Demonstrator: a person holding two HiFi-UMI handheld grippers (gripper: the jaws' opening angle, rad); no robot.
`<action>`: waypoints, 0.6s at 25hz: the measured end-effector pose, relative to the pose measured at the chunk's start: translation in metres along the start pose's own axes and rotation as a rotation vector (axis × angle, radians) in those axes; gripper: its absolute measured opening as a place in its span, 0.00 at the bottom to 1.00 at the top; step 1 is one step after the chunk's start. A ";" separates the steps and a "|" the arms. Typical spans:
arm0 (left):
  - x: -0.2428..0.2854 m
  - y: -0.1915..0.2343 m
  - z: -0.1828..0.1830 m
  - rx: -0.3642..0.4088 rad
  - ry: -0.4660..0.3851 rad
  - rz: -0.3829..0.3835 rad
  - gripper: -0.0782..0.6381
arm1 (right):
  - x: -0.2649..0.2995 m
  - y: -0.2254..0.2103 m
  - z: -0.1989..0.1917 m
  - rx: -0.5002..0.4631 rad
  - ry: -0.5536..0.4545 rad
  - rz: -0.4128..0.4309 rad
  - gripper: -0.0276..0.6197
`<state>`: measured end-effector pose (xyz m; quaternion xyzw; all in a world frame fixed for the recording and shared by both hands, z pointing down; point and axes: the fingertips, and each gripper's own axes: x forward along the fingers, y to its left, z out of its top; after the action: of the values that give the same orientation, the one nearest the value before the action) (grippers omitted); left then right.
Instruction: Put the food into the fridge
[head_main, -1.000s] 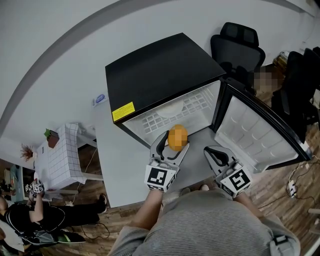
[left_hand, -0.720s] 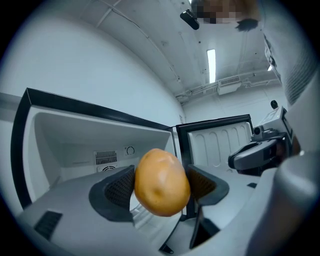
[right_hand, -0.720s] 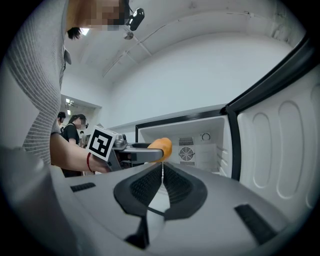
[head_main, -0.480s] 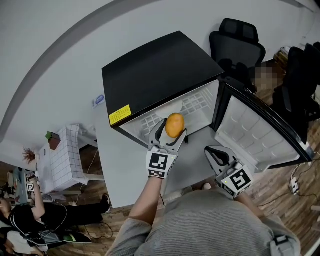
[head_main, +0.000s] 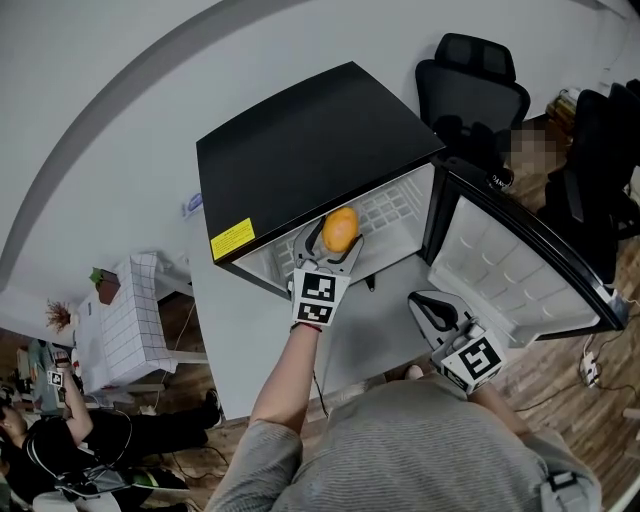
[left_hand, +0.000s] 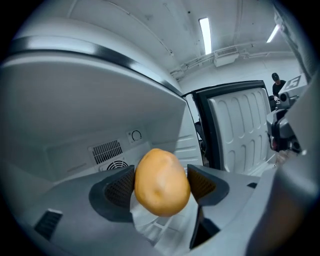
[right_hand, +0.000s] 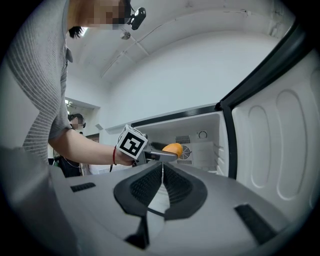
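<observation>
My left gripper (head_main: 336, 238) is shut on a yellow-orange potato (head_main: 340, 229), held at the mouth of the small black fridge (head_main: 310, 140). In the left gripper view the potato (left_hand: 161, 181) sits clamped between the two dark pads (left_hand: 120, 187), with the fridge's white inside and back vent behind it. My right gripper (head_main: 428, 308) hangs back near my body, its jaws shut on nothing. The right gripper view shows its closed jaws (right_hand: 162, 186) and, beyond them, the potato (right_hand: 173, 149) at the fridge opening.
The fridge door (head_main: 525, 265) stands wide open to the right, its white inner side up. The fridge sits on a grey tabletop (head_main: 245, 340). Black office chairs (head_main: 475, 85) stand behind it. A white gridded box (head_main: 120, 315) is at the left, with a person (head_main: 40, 440) below.
My left gripper has carried the potato forward and up, from in front of the fridge into its opening. The right gripper has stayed in place.
</observation>
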<state>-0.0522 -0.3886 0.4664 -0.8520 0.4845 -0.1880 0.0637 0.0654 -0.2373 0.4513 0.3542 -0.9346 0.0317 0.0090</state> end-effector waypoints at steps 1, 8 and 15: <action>0.003 0.002 -0.002 0.003 0.009 0.003 0.58 | 0.001 -0.001 0.000 -0.006 0.001 0.005 0.06; 0.022 0.019 -0.020 0.002 0.073 0.023 0.58 | 0.038 -0.027 0.003 -0.103 -0.005 0.013 0.06; 0.047 0.032 -0.046 -0.005 0.195 0.030 0.58 | 0.079 -0.047 0.000 -0.133 0.016 0.000 0.06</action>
<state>-0.0742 -0.4418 0.5116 -0.8225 0.5015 -0.2679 0.0169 0.0372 -0.3247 0.4572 0.3527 -0.9345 -0.0277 0.0400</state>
